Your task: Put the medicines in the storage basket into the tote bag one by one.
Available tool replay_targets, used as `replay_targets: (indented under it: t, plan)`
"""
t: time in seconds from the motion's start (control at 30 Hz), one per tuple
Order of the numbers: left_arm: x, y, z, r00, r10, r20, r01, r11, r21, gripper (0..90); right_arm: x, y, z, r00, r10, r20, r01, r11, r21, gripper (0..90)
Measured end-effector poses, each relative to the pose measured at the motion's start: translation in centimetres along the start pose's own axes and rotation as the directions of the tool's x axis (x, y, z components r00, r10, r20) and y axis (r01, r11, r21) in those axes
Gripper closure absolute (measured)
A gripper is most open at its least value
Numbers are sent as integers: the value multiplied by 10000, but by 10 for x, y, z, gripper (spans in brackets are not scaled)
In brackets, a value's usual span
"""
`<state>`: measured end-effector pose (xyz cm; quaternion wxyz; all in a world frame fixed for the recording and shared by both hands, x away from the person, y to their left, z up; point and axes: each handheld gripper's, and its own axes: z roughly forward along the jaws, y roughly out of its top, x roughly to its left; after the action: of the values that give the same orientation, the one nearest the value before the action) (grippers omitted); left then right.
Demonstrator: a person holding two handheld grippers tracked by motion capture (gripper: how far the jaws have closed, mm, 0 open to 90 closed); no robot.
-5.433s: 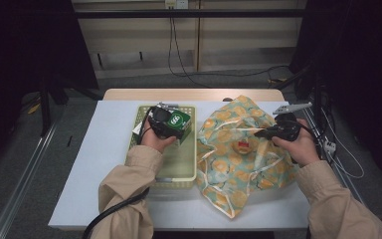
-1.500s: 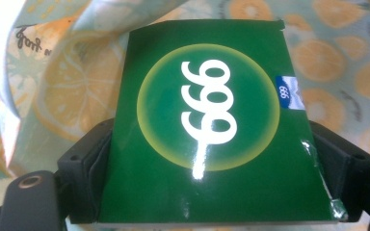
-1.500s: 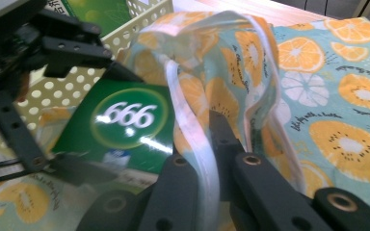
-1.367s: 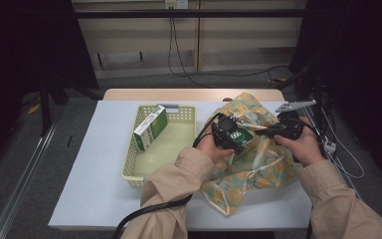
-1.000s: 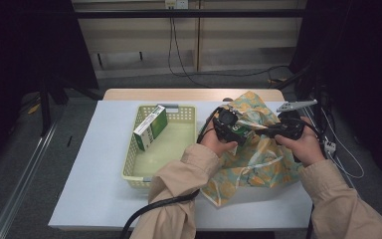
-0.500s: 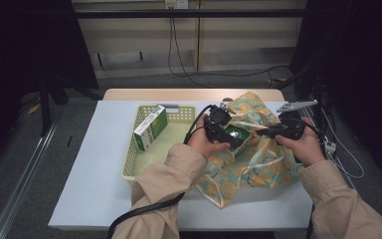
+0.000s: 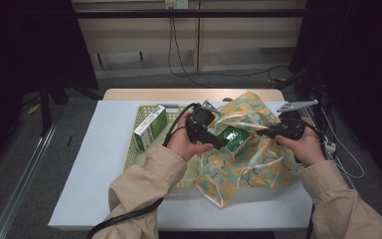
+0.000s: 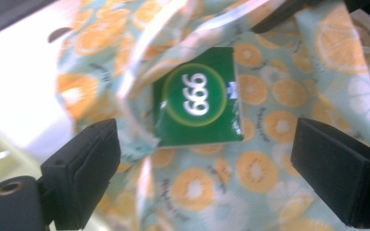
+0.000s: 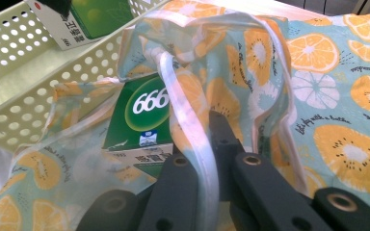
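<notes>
A green box marked 666 (image 7: 234, 138) lies in the mouth of a fabric bag (image 7: 258, 167) printed with orange slices. My left gripper (image 7: 221, 143) hangs just left of the box, open, its jaws wide apart and holding nothing. In the left gripper view the box (image 8: 197, 103) sits beyond the open left gripper (image 8: 207, 144), apart from both pads. My right gripper (image 7: 271, 132) holds up the bag's edge. In the right gripper view this gripper (image 9: 212, 139) is shut on the bag's white strap (image 9: 204, 159), with the box (image 9: 142, 115) just past it.
A pale green perforated basket (image 7: 129, 154) stands left of the bag, and a second green and white box (image 7: 150, 127) leans in it. The white table (image 7: 89, 169) ends close to the person's sleeves. Cables trail at the right edge.
The left gripper carried the green box from the basket to the bag, let it go, and has drawn back left and upward. The right gripper has stayed on the strap.
</notes>
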<state>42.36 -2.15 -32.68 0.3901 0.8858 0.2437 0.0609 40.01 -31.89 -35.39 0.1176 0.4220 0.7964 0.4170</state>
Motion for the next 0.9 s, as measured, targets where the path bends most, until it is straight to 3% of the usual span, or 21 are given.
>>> replay_targets:
  t: [0.13,0.3,0.47,0.57,0.9]
  plan:
    - [14,-9,-14,9991,-266,-319,262,9996,-127,102,2,1,-2,10000,-30,-36,30,10000,-46,897]
    - [38,-26,-38,9933,-487,-1046,482,9988,-71,101,6,5,-5,9998,-222,-9,222,9997,-103,897]
    - [63,-44,-58,9810,-752,-1788,744,9972,-112,101,2,4,-5,9999,-97,39,97,9999,-86,897]
    - [77,-54,-65,9745,-1018,-2002,991,9948,-235,101,2,3,-4,10000,-84,22,84,9999,-77,897]
    - [115,-88,-68,9526,-1636,-2565,1635,9863,-222,108,1,3,-3,10000,-83,-12,83,10000,-42,897]
